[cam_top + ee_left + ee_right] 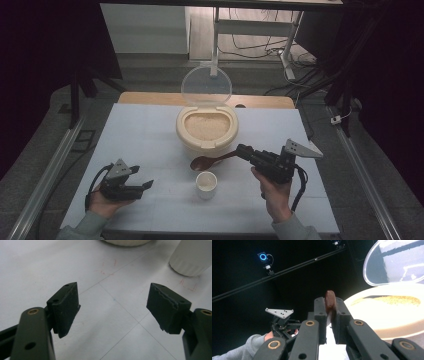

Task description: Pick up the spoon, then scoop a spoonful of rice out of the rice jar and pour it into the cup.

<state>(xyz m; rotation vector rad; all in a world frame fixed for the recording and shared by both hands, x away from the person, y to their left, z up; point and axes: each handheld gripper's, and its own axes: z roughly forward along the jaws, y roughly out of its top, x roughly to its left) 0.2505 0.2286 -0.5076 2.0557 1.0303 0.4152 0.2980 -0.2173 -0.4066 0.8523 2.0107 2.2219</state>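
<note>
Holding a brown spoon (210, 161) by its handle, the right gripper (244, 151) has its jaws squeezed tight on it. The spoon's bowl hangs just above the little white cup (205, 184), probably so rice can drop into it. Behind the cup sits the big rice pot (207, 128) with its clear lid (206, 86) flipped up, so the spoon can reach in. Left of the cup, the left gripper (146, 186) rests low over the table (150, 135), jaws wide apart and holding nothing, perhaps ready to steady the cup.
</note>
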